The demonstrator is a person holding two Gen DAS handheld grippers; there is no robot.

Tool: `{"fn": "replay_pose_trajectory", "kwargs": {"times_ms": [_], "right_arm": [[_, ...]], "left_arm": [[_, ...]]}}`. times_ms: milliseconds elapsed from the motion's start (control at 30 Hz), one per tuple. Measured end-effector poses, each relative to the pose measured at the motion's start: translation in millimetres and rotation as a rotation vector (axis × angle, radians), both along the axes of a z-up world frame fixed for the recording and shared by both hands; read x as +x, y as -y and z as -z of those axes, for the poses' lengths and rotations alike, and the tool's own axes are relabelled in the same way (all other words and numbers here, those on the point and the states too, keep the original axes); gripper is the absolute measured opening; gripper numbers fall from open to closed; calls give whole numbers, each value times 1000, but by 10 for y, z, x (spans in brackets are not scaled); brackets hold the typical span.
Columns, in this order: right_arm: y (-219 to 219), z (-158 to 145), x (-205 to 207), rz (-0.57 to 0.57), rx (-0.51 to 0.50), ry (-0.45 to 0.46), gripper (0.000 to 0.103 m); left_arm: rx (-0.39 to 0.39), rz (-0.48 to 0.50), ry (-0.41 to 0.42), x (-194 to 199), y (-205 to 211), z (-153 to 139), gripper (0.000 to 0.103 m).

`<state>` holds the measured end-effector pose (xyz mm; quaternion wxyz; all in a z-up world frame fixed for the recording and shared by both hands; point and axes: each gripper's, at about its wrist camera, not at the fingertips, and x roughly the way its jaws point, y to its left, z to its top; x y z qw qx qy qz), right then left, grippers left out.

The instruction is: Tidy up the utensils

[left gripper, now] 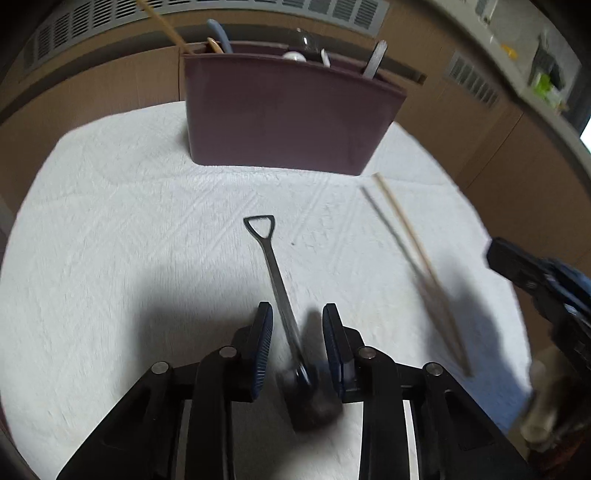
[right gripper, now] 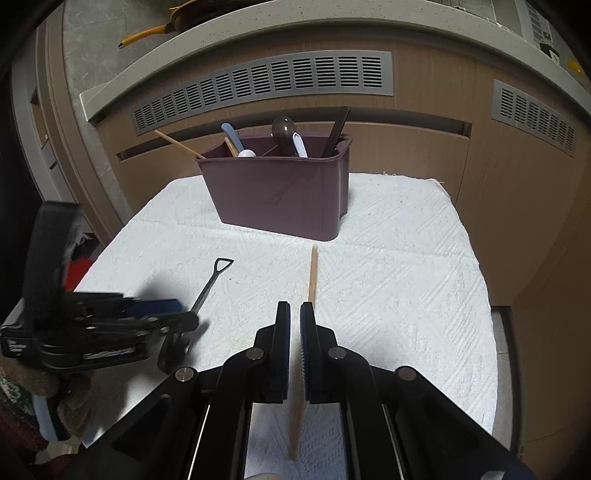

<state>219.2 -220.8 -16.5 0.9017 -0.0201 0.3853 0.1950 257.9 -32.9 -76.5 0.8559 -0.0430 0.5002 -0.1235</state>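
Observation:
A maroon utensil caddy (left gripper: 288,114) stands at the back of the white cloth; it also shows in the right wrist view (right gripper: 280,192), holding several utensils. My left gripper (left gripper: 297,319) is open around the handle of a black shovel-shaped spoon (left gripper: 275,273) that lies on the cloth, its bowl between the fingers. The spoon (right gripper: 208,286) and the left gripper (right gripper: 177,317) show at left in the right wrist view. My right gripper (right gripper: 295,314) is shut on a wooden chopstick (right gripper: 312,275) that points toward the caddy. The chopstick (left gripper: 410,236) appears blurred at right in the left wrist view.
The white textured cloth (right gripper: 406,277) covers the table. Wooden cabinet fronts with grey vents (right gripper: 258,88) stand behind it. A counter with a yellow-handled pan (right gripper: 147,33) is above.

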Motion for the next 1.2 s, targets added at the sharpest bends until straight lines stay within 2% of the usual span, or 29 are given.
{"fn": "replay_pose_trajectory", "kwargs": {"times_ms": [133,233,333,500,700,833,1000,1100,1200], "right_arm": [[-13,49,75,-29,-15,-28,6],[32,204,196,-34,-15,-108,6],[21,400,359,-28,-23,-174,8],[-175,589,641,-19,-110,-197,8],[-332,611,842,-26,-120,-190,13],[-344,576,774,-44,-154,-170,6],[-151,344,537,-29,-57,-128,6],[-40,133,375,-19,-4,-70,6],[-5,-58,254,-19,19,-13,6]], "left_arm": [[59,30,-22,189,114,29,27],[29,35,-36,280,106,46,27],[4,3,-4,317,44,79,8],[-80,-12,-4,297,-109,104,6],[-122,-20,-3,204,-188,83,6],[-140,-7,39,37,-190,-106,5],[-221,0,107,-118,-282,-375,4],[-267,-2,161,-214,-346,-570,2],[-275,4,206,-300,-383,-731,1]]}}
